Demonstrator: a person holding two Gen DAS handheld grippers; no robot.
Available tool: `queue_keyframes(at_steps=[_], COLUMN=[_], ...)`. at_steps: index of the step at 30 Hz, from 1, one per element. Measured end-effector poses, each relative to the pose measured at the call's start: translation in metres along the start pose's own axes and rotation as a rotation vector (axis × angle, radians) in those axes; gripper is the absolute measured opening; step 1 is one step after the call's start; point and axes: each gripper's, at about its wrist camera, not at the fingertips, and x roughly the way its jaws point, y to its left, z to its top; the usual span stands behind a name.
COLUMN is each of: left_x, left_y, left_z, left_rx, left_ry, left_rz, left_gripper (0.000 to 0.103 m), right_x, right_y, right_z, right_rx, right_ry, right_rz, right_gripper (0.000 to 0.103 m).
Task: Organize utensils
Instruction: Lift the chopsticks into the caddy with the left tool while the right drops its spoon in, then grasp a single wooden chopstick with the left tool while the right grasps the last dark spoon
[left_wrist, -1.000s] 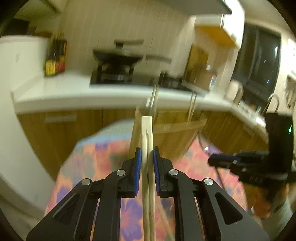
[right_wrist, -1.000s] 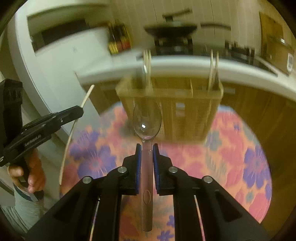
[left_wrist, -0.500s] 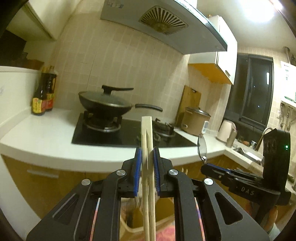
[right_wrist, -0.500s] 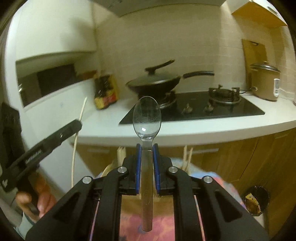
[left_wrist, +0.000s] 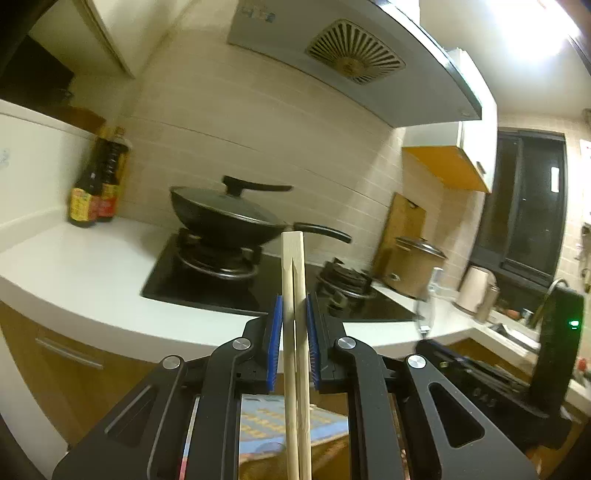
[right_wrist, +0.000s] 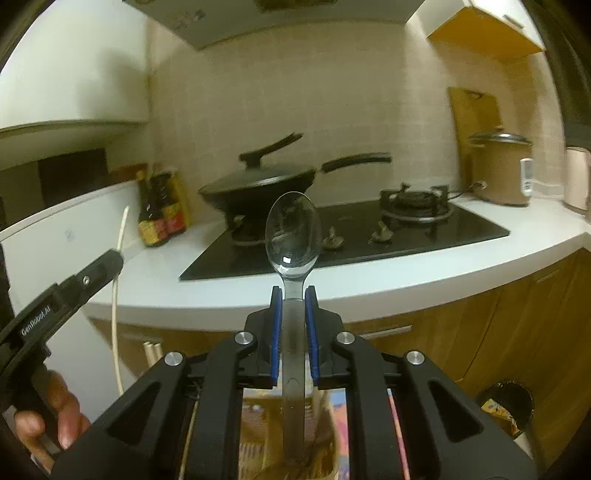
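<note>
My left gripper (left_wrist: 293, 314) is shut on a pair of pale wooden chopsticks (left_wrist: 293, 273) that stand upright between the blue pads. My right gripper (right_wrist: 293, 306) is shut on the handle of a metal spoon (right_wrist: 293, 236), bowl up. Both are raised and face the kitchen counter. The left gripper (right_wrist: 107, 264) with its chopsticks (right_wrist: 117, 314) shows at the left of the right wrist view. The right gripper (left_wrist: 480, 373) shows at the lower right of the left wrist view. The wooden utensil holder (right_wrist: 291, 458) is mostly hidden below my fingers; two chopstick tips (right_wrist: 153, 350) poke up from it.
A white counter (left_wrist: 74, 273) carries a black hob (left_wrist: 221, 284) with a lidded wok (left_wrist: 229, 218), sauce bottles (left_wrist: 98, 184), a rice cooker (left_wrist: 413, 269) and a kettle (left_wrist: 474, 288). A range hood (left_wrist: 351, 62) hangs above. A bin (right_wrist: 506, 406) stands on the floor at right.
Both grippers have tilted up from the floral table and wooden holder to face the counter and stove. Each keeps its utensil. The holder has dropped almost out of view.
</note>
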Motion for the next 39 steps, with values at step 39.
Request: queue_keyframes(at_steps=[39], left_x=[-0.153], left_y=[0.034], left_z=[-0.111], left_rx=[-0.048], left_ry=[0.423], left_rz=[-0.065], left_gripper=[0.045], right_x=[-0.120], right_y=[0.030], right_z=[-0.167], right_rx=[0.084], right_ry=[0.424], right_rz=[0.141], right_gripper=[0.023])
